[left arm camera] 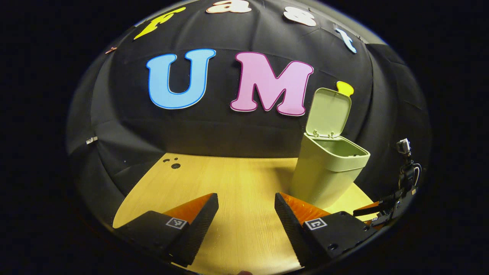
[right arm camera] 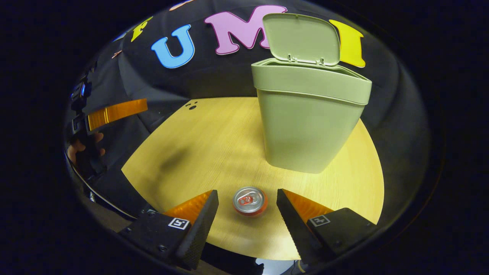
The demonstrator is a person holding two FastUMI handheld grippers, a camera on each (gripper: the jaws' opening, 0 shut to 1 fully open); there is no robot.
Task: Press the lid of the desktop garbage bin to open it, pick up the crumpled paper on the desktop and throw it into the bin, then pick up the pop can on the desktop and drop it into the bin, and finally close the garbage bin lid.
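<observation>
Pale wood-grain tabletop (right arm camera: 214,145) with rounded edge, black cloth wall (left arm camera: 214,130) draped behind, dim booth lighting

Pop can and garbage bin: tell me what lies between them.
Nothing. In the right gripper view, only bare wooden desktop separates the pop can from the garbage bin, whose lid stands open.

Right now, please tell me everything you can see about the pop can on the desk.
The pop can stands upright on the wooden desktop, seen from above. Its top is silver metal with a red pull tab, and a red rim of the body shows below. It looks closed and undented. It stands between the open fingers of the right gripper, which do not touch it, in front of the pale green garbage bin, apart from it. Only the desktop touches it.
</observation>
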